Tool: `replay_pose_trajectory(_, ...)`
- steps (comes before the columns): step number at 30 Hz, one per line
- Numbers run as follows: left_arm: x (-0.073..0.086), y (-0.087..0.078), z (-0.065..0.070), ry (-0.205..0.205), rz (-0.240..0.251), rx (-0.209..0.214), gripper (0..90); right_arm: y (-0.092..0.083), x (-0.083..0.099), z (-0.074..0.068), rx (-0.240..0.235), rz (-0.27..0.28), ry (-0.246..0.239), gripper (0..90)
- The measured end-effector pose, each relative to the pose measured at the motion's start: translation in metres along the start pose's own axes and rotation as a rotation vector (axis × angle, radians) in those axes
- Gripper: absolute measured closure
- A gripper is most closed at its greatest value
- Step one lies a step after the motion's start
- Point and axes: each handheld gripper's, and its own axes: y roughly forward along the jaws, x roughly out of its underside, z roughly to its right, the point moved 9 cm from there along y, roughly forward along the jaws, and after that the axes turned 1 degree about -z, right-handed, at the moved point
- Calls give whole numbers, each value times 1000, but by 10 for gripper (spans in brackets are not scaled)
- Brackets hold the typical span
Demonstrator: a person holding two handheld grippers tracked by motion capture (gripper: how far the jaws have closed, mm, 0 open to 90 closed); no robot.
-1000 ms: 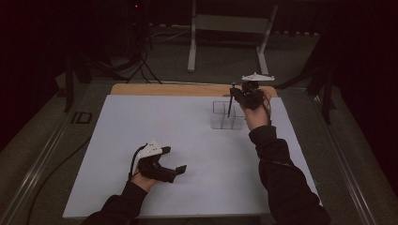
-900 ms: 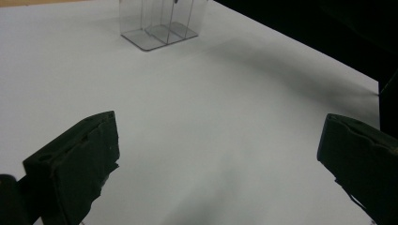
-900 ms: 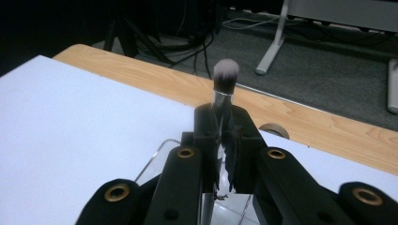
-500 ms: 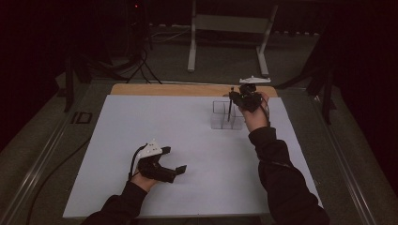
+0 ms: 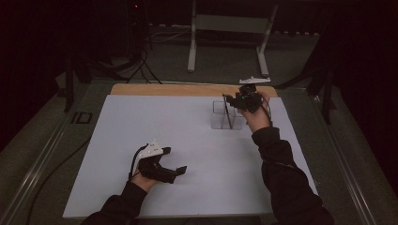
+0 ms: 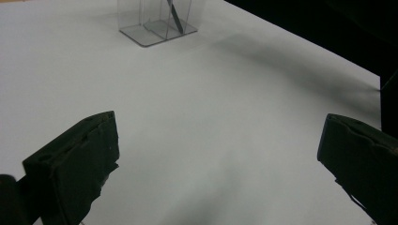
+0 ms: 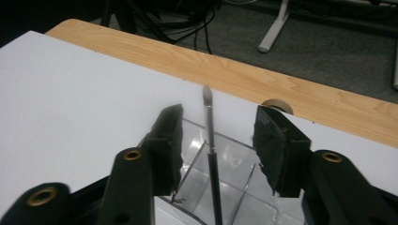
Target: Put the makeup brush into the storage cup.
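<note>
Brush [image 7: 210, 136] stands in the clear organizer [image 7: 234, 187] near the table's [image 5: 141, 122] far right corner, handle down, bristles up, leaning between the right gripper's [image 7: 218, 140] jaws. Those jaws have just been opening and now stand apart, touching nothing. The risk, I judge, is in pulling away: a pad could catch the tilted brush, tip it out or drag the light organizer toward the wooden far edge. Nearer the front edge, the left gripper [image 5: 180, 169] rests open and empty, well apart from the organizer [image 6: 157, 23].
</note>
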Motion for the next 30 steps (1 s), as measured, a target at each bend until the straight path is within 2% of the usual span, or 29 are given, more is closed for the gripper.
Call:
replay_pose_trajectory(2, 0, 0, 0, 2, -3, -2, 2, -2, 1, -1, -9, 1, -8, 485)
replay_pose_trajectory(3, 1, 0, 0, 2, -5, -3, 2, -4, 1, 0, 5, 5, -19, 473)
replay_pose_trajectory(6, 0, -1, -1, 7, -3, -19, 2, -8, 3, -1, -17, -4, -7, 371)
replay_pose_trajectory(7, 0, -1, -1, 6, -4, -15, 2, -10, 6, -4, -58, -20, -15, 279)
replay_pose_trajectory(9, 0, -1, -1, 9, -5, -18, 1, -14, 10, -8, -97, -28, -33, 139)
replay_pose_trajectory(12, 2, 1, 1, 6, -19, -8, 2, -20, 15, -10, -122, -42, -38, 112)
replay_pose_trajectory(13, 2, 1, 1, 7, -22, -6, 1, -24, 18, -13, -151, -46, -50, 98)
replay_pose_trajectory(18, 3, 2, 3, 6, -33, 7, 1, -33, 26, -17, -177, -39, -53, 98)
replay_pose_trajectory(23, 2, 2, 5, 6, -48, 29, 2, -42, 36, -27, -234, -46, -74, 99)
replay_pose_trajectory(30, 3, 2, 9, 36, -67, 43, 2, -53, 50, -36, -290, -24, -82, 109)
